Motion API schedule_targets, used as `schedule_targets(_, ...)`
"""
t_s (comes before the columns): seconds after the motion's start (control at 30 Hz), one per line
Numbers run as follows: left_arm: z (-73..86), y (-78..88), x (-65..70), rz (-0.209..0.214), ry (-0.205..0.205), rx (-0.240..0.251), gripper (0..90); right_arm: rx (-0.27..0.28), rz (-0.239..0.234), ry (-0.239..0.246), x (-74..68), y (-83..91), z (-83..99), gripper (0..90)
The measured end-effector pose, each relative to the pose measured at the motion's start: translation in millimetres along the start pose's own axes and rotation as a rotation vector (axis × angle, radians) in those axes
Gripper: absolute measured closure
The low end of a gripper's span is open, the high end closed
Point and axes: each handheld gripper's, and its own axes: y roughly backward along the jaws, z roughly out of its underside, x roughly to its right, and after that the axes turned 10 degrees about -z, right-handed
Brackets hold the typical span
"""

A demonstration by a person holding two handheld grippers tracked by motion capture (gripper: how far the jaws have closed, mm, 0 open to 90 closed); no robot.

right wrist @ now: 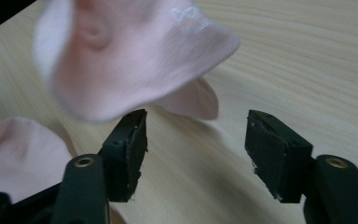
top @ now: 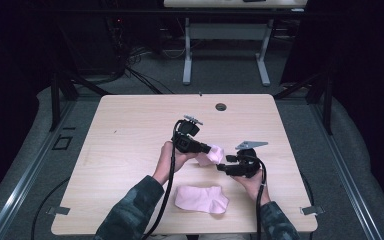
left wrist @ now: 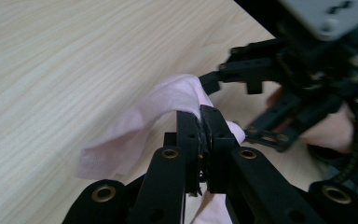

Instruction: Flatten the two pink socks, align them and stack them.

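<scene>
Pink socks x2, 1 held sock [top: 213,155] in left gripper [top: 206,148] jaws, 1 flat sock [top: 201,198] on table [top: 130,145]

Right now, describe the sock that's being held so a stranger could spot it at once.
Start at the light wooden table and find the two hand-held black tongs above its middle. The left tongs are shut on a small pink sock, bunched and lifted off the table, with the right tongs open just beside it. Its twin, the other pink sock, lies flat near the front edge, untouched.
</scene>
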Motion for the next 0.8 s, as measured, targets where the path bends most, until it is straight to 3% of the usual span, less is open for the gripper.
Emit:
schedule_targets(0.17, -1.2, 4.2, 3.4, 0.057, -0.007, 0.010, 87.2, 0.023, 0.005, -0.004, 8.8, -7.9, -2.4, 51.6)
schedule_targets(0.23, -1.2, 5.0, 5.0, 0.071, -0.013, 0.014, 87.3, 0.029, -0.020, -0.005, 9.8, -8.7, -3.4, 65.9)
schedule_targets(0.37, 1.0, 6.8, 1.5, 0.081, -0.007, 0.013, 87.2, 0.043, -0.002, 0.008, 6.8, -4.0, -3.2, 86.5)
schedule_targets(0.5, 3.9, 7.7, -6.4, 0.068, -0.003, -0.007, 87.1, 0.028, 0.111, 0.065, -2.8, 7.3, -7.4, 88.3)
schedule_targets(0.63, 8.8, 1.6, -18.8, 0.056, 0.008, -0.056, 87.1, -0.019, 0.301, 0.187, -21.4, 20.3, -13.6, 88.4)
schedule_targets(0.73, 14.5, -6.4, -28.6, 0.046, 0.027, -0.099, 87.1, -0.075, 0.401, 0.248, -35.2, 23.7, -14.7, 88.4)
schedule_targets(0.8, 19.2, -12.3, -36.7, 0.052, 0.042, -0.130, 87.1, -0.137, 0.438, 0.284, -42.6, 19.7, -11.6, 88.3)
